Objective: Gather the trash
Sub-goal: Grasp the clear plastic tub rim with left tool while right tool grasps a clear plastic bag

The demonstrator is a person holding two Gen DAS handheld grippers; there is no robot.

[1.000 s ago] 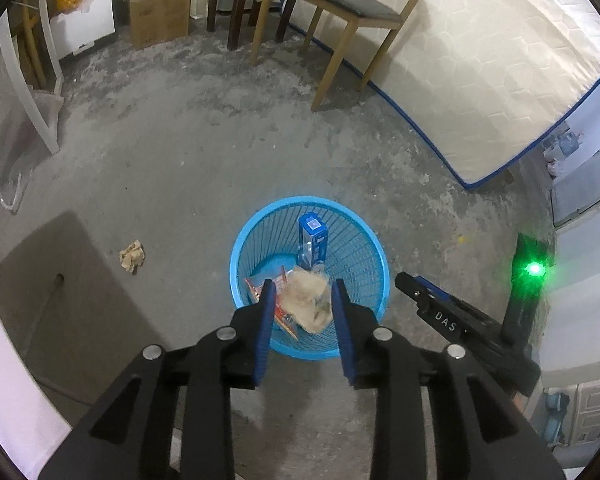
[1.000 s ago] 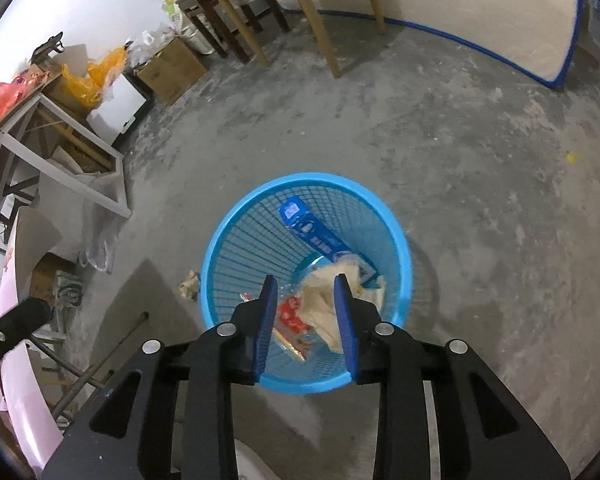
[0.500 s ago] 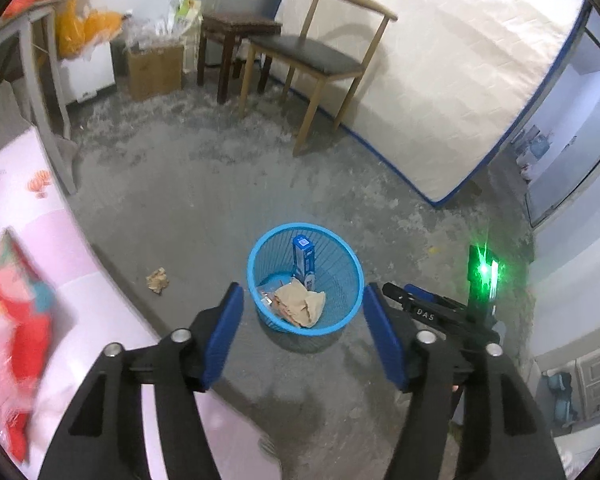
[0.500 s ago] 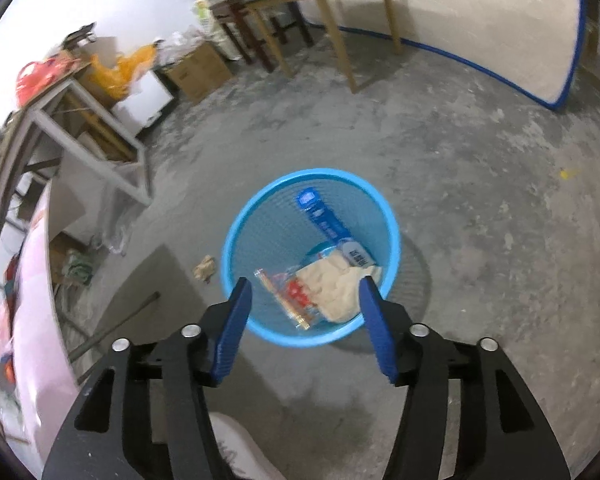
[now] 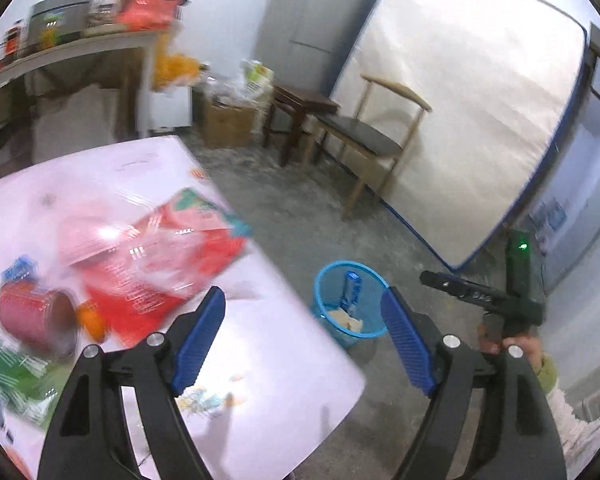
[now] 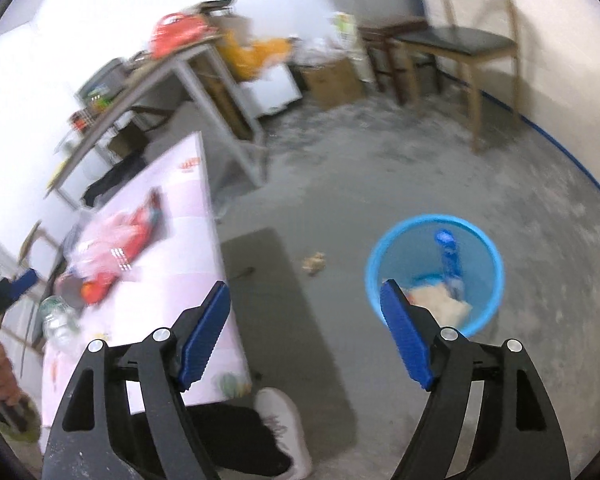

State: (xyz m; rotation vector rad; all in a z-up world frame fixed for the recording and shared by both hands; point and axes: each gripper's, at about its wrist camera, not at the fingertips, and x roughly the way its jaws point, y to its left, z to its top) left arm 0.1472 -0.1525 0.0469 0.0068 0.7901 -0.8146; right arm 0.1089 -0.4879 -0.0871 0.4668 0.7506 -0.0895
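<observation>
Starting at the left of the left wrist view, a pink-white table [image 5: 260, 360] is seen, with blurred litter gathered toward its left edge: green packaging [image 5: 4, 376], a red can [image 5: 36, 320] lying on its side, and a large red wrapper [image 5: 160, 256] spread toward the table's middle. The left gripper [image 5: 304, 336] is held above the table's near right corner; its jaws have just been opening and now stand wide apart, with nothing between the blue pads. Off the table's right edge, on the concrete floor [image 5: 300, 208], a blue mesh basket [image 5: 374, 330] is placed, with a blue carton [image 5: 350, 290] upright inside and crumpled pale paper [image 5: 348, 322] at its bottom. Further right, the right gripper [image 5: 476, 296] is seen from the side, carried in a hand [image 5: 516, 344].

In the right wrist view, the same table [image 6: 204, 248] occupies the left, with the red wrapper [image 6: 136, 228] and a clear plastic bottle [image 6: 58, 322] near its left edge. A small crumpled scrap [image 6: 314, 262] lies on the floor between table and basket [image 6: 492, 304]. The right gripper [image 6: 304, 336] has likewise just been opening; its jaws are spread wide and empty. A white shoe [image 6: 284, 428] is visible below the table's near corner.
</observation>
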